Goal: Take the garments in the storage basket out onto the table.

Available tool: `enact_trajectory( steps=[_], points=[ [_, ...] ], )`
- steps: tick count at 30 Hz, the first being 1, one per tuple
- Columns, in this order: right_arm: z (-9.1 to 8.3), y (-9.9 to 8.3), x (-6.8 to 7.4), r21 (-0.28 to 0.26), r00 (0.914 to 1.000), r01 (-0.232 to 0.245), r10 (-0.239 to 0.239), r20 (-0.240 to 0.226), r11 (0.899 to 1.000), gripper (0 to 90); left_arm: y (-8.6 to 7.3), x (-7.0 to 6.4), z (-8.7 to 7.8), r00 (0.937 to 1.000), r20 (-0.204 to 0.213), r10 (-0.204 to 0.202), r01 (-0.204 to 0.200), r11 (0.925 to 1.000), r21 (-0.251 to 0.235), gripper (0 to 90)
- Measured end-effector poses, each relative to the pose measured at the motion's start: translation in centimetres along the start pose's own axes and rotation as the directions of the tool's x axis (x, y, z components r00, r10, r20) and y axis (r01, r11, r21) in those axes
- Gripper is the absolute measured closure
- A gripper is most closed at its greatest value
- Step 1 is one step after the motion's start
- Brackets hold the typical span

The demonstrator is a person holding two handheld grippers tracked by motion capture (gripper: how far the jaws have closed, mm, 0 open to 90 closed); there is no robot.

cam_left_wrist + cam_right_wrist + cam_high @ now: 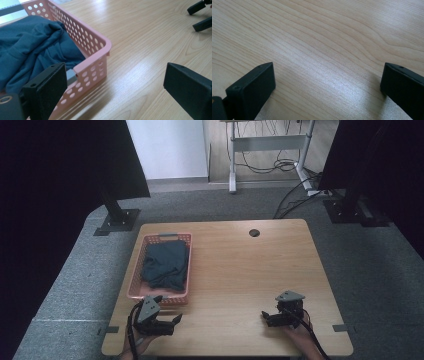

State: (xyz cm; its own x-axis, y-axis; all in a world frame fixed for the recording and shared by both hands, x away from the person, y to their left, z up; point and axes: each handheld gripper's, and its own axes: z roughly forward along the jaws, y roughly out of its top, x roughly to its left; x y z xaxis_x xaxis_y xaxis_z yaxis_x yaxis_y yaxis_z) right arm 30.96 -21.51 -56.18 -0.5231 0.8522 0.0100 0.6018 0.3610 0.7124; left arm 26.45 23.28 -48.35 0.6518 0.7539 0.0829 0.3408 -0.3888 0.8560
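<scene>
Both grippers, left gripper [165, 322] and right gripper [272, 317], rest with jaws spread; dark cloth [165, 265] in the pink basket [134, 275] looks soft, light, best pinched at a raised fold

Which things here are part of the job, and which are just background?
In the job:
pink basket
dark teal cloth inside it
left gripper, open beside the basket
right gripper, open

Lying about:
wooden table
white desk frame and floor cables
</scene>
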Motion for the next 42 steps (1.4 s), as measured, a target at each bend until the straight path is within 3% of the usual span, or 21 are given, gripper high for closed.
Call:
enact_trajectory(
  steps=[9, 23, 35, 42],
  points=[
    [0.0, 0.0, 0.0, 0.000, 1.0000, -0.001, 0.001, 0.001, 1.000, 0.0, 1.0, 0.1, 0.4, 0.9997, -0.011, 0.022, -0.022, 0.9997, 0.010, 4.8],
    [0.0, 0.0, 0.0, 0.000, 1.0000, -0.002, 0.002, 0.002, 1.000, 0.0, 2.0, 2.2, 1.1, 0.9994, -0.033, 0.003, -0.002, 0.9993, 0.037, 4.5],
    [0.0, 0.0, 0.1, 0.000, 1.0000, -0.004, 0.004, 0.005, 1.000, 0.0, 2.8, 3.4, 1.6, 0.9985, -0.038, -0.040, 0.041, 0.9987, 0.029, 4.7],
    [0.0, 0.0, 0.1, 0.000, 1.0000, -0.006, 0.006, 0.006, 1.000, 0.0, 3.4, 4.1, 1.8, 0.9968, -0.073, -0.033, 0.036, 0.9984, 0.043, 5.0]
  ],
)
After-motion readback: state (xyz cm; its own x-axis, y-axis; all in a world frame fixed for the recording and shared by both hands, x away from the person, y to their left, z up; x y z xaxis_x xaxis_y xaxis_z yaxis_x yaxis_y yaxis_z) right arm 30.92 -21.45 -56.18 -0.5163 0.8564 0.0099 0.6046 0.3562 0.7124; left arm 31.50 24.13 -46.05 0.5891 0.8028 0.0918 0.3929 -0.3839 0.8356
